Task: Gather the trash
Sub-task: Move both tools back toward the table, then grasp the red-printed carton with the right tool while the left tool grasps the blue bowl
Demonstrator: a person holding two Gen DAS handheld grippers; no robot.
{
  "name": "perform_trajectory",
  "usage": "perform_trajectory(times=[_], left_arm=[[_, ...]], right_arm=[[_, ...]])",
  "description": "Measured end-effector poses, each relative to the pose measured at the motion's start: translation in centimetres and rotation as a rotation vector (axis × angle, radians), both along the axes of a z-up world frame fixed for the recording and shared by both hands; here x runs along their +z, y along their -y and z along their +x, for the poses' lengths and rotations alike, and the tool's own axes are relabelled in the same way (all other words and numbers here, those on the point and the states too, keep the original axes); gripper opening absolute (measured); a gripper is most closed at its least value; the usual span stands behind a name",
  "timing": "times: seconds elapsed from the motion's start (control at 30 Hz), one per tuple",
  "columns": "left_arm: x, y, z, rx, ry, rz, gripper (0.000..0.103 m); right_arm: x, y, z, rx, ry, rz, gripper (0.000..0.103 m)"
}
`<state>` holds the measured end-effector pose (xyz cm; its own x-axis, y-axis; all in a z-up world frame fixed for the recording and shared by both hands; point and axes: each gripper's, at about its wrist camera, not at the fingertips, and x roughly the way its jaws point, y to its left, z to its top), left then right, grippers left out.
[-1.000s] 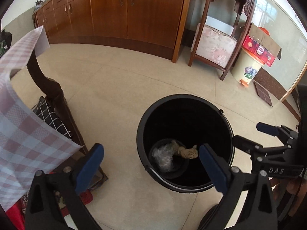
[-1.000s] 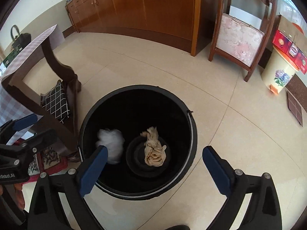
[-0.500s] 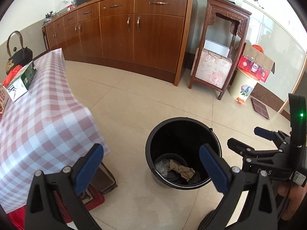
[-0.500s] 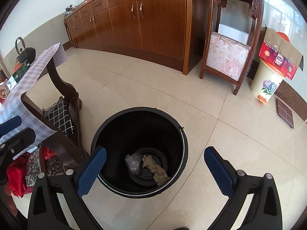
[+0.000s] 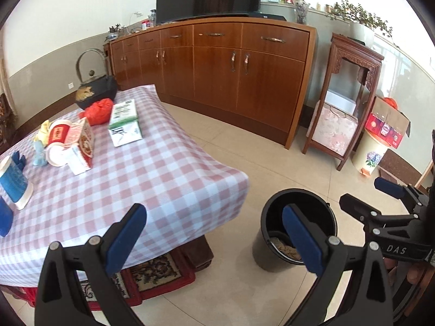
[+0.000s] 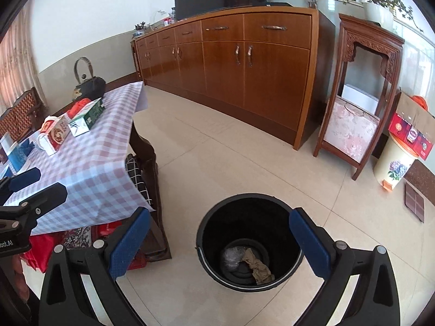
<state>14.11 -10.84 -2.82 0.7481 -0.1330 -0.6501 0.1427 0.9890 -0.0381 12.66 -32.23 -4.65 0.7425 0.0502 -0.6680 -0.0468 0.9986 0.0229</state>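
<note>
A black bucket [image 6: 248,239] stands on the tiled floor beside the table; it also shows in the left wrist view [image 5: 274,217]. Inside lie a crumpled brown paper [image 6: 257,265] and a clear plastic wad [image 6: 231,255]. My right gripper [image 6: 217,241] is open and empty, high above the bucket. My left gripper [image 5: 214,241] is open and empty, above the table's near corner. On the checked tablecloth [image 5: 152,174] lie a red wad [image 5: 99,111], a green-white box [image 5: 123,122], a red-white carton [image 5: 81,146], cups [image 5: 58,133] and a blue-white container [image 5: 12,182].
A black kettle [image 5: 95,89] stands at the table's far end. A long wooden sideboard [image 5: 231,70] runs along the wall. A carved wooden stand [image 5: 345,100], a flowered bin [image 5: 373,154] and a cardboard box [image 5: 388,125] stand at the right. A red rug [image 5: 155,277] lies under the table.
Both grippers have risen and pulled back from the bucket. The white wad dropped to the bucket's bottom. The left view has swung left, and the tabletop with its items came into sight.
</note>
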Motion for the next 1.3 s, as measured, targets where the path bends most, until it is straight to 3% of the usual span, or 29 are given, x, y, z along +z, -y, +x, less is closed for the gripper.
perform_trajectory(times=[0.43, 0.57, 0.67, 0.97, 1.07, 1.3], left_arm=[[2.5, -10.9, -3.7, 0.262, 0.061, -0.013, 0.101], [2.8, -14.9, -5.1, 0.344, 0.079, -0.071, 0.101], [2.8, -17.9, -6.3, 0.414, 0.081, -0.089, 0.101], [1.4, -25.8, -9.0, 0.642, 0.098, -0.039, 0.101], [0.8, -28.1, -8.9, 0.714, 0.113, -0.018, 0.101], [-1.8, -32.8, -6.5, 0.754, 0.079, -0.016, 0.101]], right_arm=[[4.9, -10.2, 0.7, 0.213, 0.099, 0.017, 0.103], [5.8, -14.1, 1.4, 0.282, 0.116, 0.034, 0.103], [6.1, -17.1, 1.6, 0.324, 0.139, 0.039, 0.103], [5.2, -25.4, 2.2, 0.477, 0.158, 0.105, 0.103], [4.8, -27.8, 2.4, 0.501, 0.21, 0.101, 0.103], [2.4, -33.6, 6.0, 0.525, 0.076, 0.019, 0.103]])
